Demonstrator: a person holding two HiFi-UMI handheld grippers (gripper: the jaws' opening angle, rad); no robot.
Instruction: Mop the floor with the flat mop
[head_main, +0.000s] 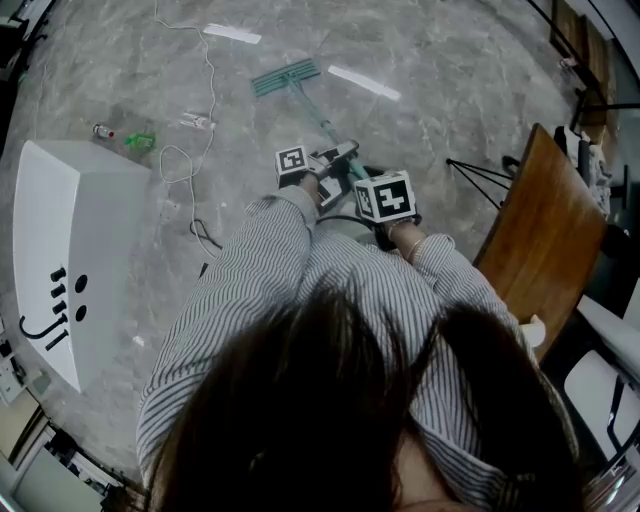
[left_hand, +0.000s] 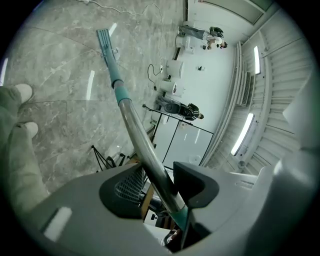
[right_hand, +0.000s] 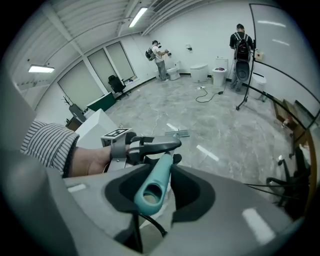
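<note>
The flat mop has a teal head (head_main: 286, 76) flat on the grey marble floor ahead of me, and its shaft (head_main: 318, 118) slopes back to my hands. My left gripper (head_main: 328, 160) is shut on the metal shaft (left_hand: 142, 145), which runs up to the mop head (left_hand: 103, 37) in the left gripper view. My right gripper (head_main: 386, 198) sits lower and closer to me, shut on the teal handle end (right_hand: 152, 186). In the right gripper view the left gripper (right_hand: 150, 146) shows just ahead, with the mop head (right_hand: 177, 133) beyond it.
A white cabinet (head_main: 70, 240) stands at my left, with a white cable (head_main: 205, 95) and small litter (head_main: 138, 140) on the floor near it. A wooden table (head_main: 545, 240) and tripod legs (head_main: 480, 175) are at my right. Two people (right_hand: 242, 42) stand far off by toilets (right_hand: 200, 71).
</note>
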